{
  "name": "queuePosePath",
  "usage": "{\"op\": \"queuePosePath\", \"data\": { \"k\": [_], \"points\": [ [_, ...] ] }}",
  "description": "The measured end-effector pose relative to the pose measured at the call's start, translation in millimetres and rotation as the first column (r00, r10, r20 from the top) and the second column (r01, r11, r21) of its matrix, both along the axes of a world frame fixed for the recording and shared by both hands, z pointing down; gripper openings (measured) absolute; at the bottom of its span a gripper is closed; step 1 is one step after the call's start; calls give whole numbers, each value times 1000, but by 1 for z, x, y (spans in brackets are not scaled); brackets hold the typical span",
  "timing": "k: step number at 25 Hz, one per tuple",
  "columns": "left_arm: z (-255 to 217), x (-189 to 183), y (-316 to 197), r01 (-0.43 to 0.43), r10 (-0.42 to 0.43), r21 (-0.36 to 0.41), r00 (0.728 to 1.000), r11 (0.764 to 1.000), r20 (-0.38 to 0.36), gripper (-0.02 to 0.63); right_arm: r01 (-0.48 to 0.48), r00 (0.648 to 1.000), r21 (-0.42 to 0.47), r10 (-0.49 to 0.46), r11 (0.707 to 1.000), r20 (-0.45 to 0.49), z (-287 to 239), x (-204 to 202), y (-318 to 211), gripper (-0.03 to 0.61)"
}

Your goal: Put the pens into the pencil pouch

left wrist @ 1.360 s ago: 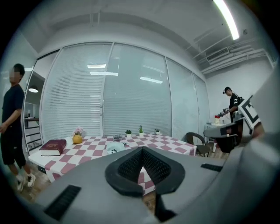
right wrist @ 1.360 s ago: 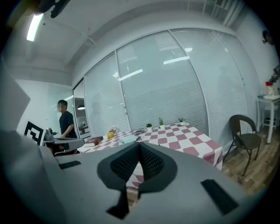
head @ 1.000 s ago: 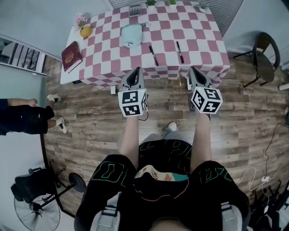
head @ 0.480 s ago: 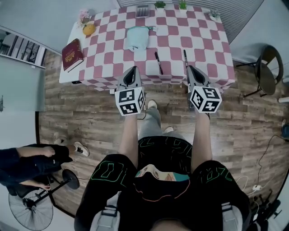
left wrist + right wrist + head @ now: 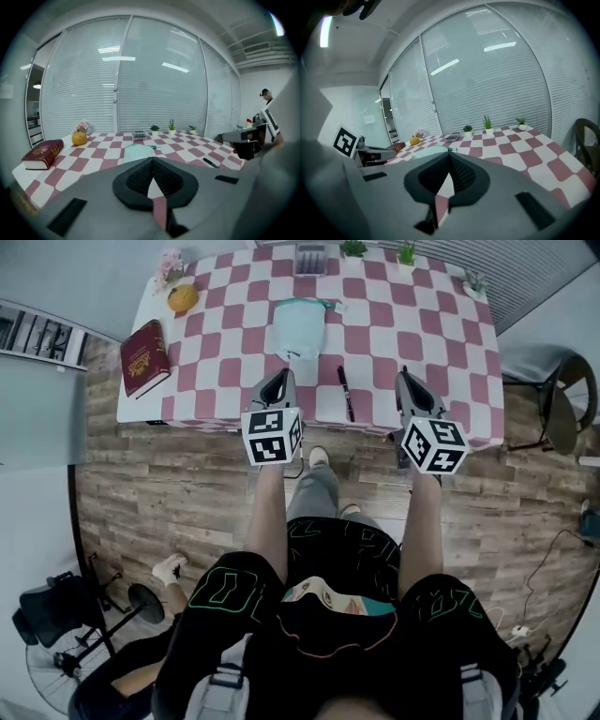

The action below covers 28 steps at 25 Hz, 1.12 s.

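Stands at the near edge of a table covered in a pink-and-white checked cloth, a gripper in each hand, both aimed across it and tilted slightly down, tips over the front strip of the cloth. Holds the left gripper with jaws pressed together and nothing between them. Holds the right gripper the same way, jaws together and empty. Faces a pale green pencil pouch lying flat mid-table, beyond the left gripper's tip and apart from it. Has one black pen on the cloth between the two grippers, near the front edge, touched by neither. Off to the left: a dark red book, a yellow-orange fruit. Along the far edge: small potted plants.
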<state>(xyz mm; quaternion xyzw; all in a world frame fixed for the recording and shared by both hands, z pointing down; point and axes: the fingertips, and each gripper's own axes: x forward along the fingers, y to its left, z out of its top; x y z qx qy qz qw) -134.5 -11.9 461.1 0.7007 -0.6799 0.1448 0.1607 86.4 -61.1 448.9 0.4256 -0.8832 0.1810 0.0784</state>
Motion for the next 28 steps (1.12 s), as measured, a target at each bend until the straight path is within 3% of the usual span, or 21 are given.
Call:
{"op": "queuePosePath", "data": {
  "k": [5,10,21,28],
  "points": [
    [17,-23,-38,-16,16,-52,1000,999,-7,-3,30,999,-33,-31,999,-25,15,-30,-30,0],
    [34,-43,-66,-18,15,-152,1000,988,-21,-3,35,998,-57,-38,998,-52,25,-49,-55,0],
    [28,-64,-95,-14,10,-80,999,997,-42,-3,124,989,-46,-127,991,-78,21,-108,-98,0],
    [29,-85,-96,13,-17,-49,995,999,-99,-3,219,965,-77,-228,973,-131,28,-159,-112,0]
  ]
}}
